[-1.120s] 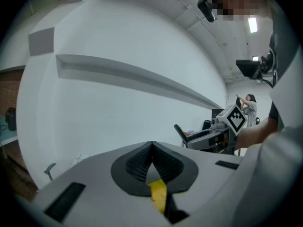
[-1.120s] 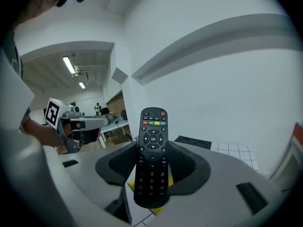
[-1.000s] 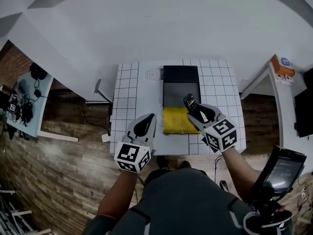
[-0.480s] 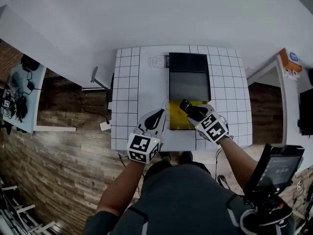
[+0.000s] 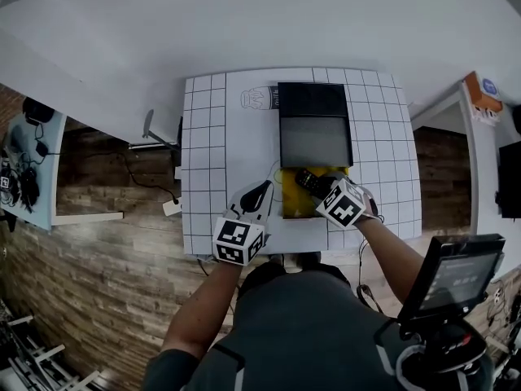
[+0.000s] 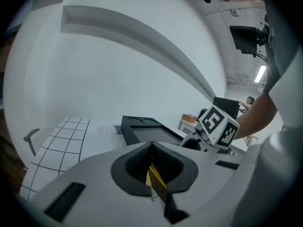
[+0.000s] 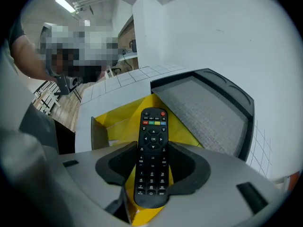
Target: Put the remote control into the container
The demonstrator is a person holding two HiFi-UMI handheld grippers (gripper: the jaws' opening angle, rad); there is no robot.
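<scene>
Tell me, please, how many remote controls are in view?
1. The remote control is clamped in the right gripper, over the yellow container. Another could lie hidden inside.

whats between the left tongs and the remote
Only the yellow container, in the head view: left tongs pinch its left wall, right tongs hold the remote over it.

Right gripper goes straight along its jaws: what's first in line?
Likely the yellow container, at its floor: the remote control in the right gripper points into it, short of the black tray. Depth is unclear.
</scene>
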